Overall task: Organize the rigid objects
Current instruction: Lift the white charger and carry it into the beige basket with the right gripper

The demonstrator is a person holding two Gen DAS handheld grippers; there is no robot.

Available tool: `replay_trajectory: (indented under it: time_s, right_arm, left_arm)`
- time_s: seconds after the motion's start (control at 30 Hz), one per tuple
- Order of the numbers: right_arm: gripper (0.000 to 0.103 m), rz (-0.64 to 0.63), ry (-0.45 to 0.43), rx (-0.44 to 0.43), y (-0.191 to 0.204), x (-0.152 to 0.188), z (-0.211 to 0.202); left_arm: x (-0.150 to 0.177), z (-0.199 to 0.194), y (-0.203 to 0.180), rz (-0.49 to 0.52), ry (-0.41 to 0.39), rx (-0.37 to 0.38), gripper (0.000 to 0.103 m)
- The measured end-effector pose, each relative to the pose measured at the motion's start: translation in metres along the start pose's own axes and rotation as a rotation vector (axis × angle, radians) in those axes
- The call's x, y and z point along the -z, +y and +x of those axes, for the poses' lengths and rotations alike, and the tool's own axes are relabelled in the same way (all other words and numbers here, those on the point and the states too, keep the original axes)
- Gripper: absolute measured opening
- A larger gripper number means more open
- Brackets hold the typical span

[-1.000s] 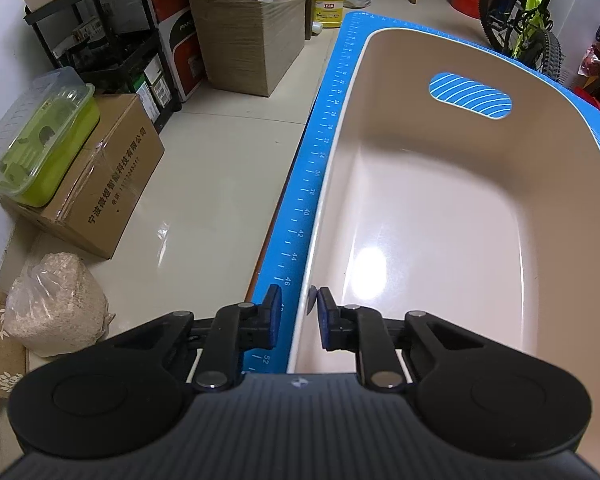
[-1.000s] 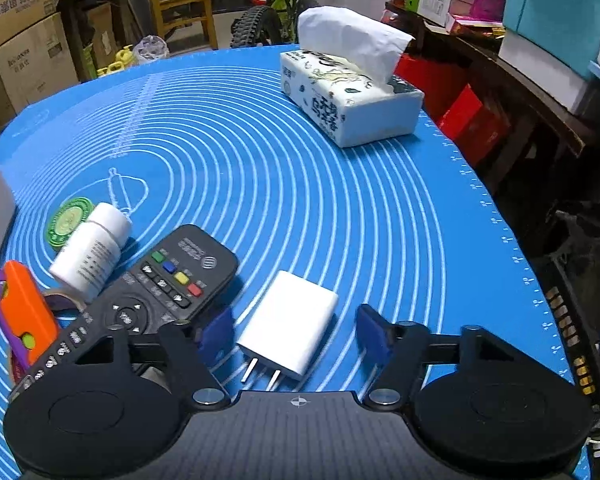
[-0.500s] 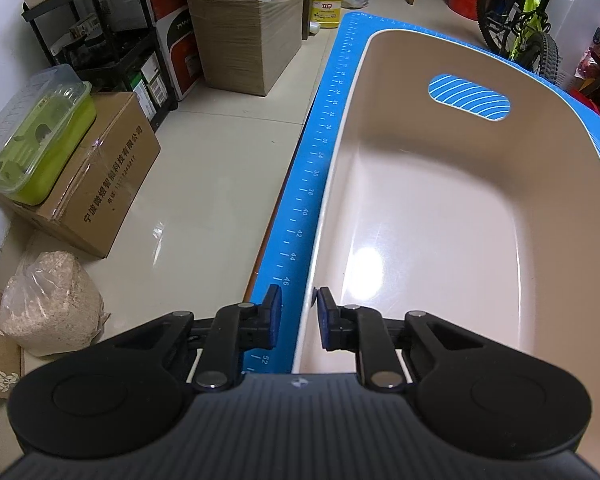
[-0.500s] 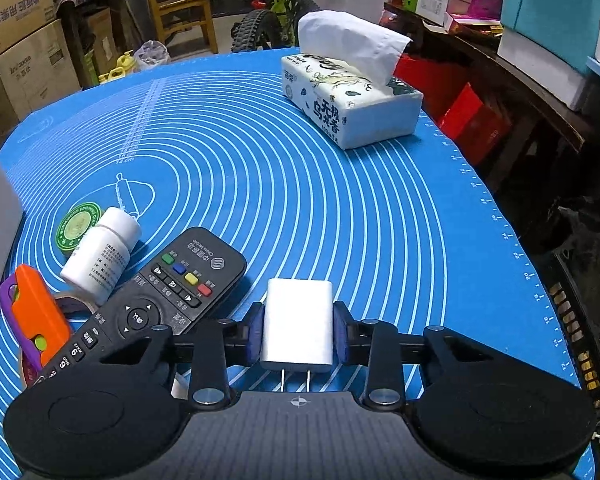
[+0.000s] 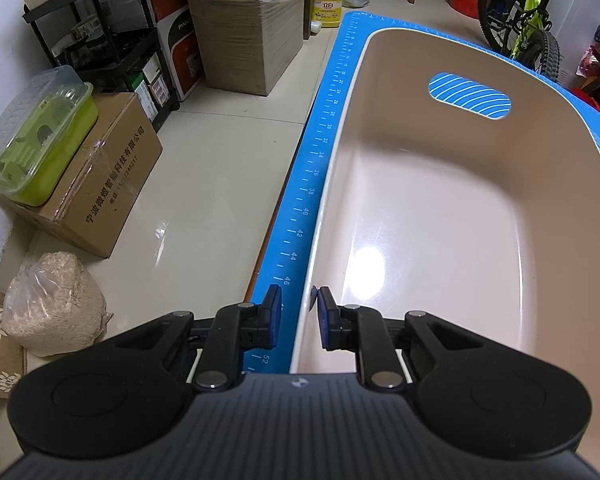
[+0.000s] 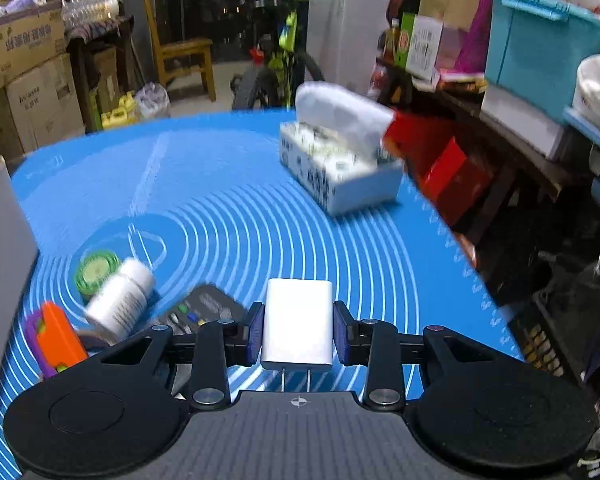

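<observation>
Only the left wrist view shows the left claw (image 5: 295,318) pinching the near rim of the glossy beige oval plastic tub (image 5: 440,216), which stretches ahead and right of it. Only the right wrist view shows the rest: left of the right claw (image 6: 296,330) lie an orange-and-purple plastic tool (image 6: 56,340), a white pill bottle (image 6: 120,300) and a black remote control (image 6: 198,314); that claw clamps a white rectangular plug-in charger (image 6: 297,326), its prongs toward the camera, above the blue ringed mat (image 6: 260,216) on the bench.

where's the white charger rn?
Right wrist view, bottom centre: white charger clamped in the right gripper, above the blue mat, right of the remote.
</observation>
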State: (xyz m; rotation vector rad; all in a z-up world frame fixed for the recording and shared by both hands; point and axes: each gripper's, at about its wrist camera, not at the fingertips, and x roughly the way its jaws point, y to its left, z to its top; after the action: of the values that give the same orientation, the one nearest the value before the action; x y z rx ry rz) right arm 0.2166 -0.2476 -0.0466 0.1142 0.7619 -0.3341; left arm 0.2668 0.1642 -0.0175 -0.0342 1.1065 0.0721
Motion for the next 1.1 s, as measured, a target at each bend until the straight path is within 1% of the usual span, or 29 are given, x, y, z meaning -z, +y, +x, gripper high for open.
replay_trajectory:
  time_s: [0.17, 0.33, 0.47, 0.6, 0.77, 0.9, 1.0, 1.1]
  right_arm:
    - [0.043, -0.017, -0.108, -0.049, 0.013, -0.02, -0.027]
    - [0.043, -0.056, -0.206, -0.157, 0.046, -0.049, -0.053]
    - [0.043, -0.079, -0.253, -0.261, 0.078, -0.07, -0.064]
    - [0.043, -0.141, -0.274, -0.357, 0.118, -0.083, -0.069]
    - [0.043, -0.237, -0.26, -0.461, 0.174, -0.094, -0.067]
    - [0.043, -0.314, -0.195, -0.521, 0.219, -0.098, -0.057]
    - [0.043, -0.362, -0.135, -0.559, 0.251, -0.09, -0.049]
    - [0.043, -0.411, -0.083, -0.578, 0.274, -0.077, -0.04]
  left_arm:
    - [0.0, -0.001, 0.0, -0.001, 0.0, 0.001, 0.021]
    - [0.0, -0.001, 0.0, 0.001, -0.001, 0.001, 0.021]
    - [0.001, -0.001, 0.001, 0.001, 0.0, 0.003, 0.021]
    - [0.0, -0.001, 0.001, 0.004, 0.0, -0.001, 0.021]
    - [0.0, 0.0, 0.001, 0.005, 0.001, -0.002, 0.021]
    - [0.0, 0.0, -0.001, 0.009, 0.001, -0.004, 0.021]
    - [0.0, 0.0, -0.001, 0.009, 0.001, -0.004, 0.021]
    - [0.0, 0.0, -0.001, 0.008, 0.002, -0.003, 0.021]
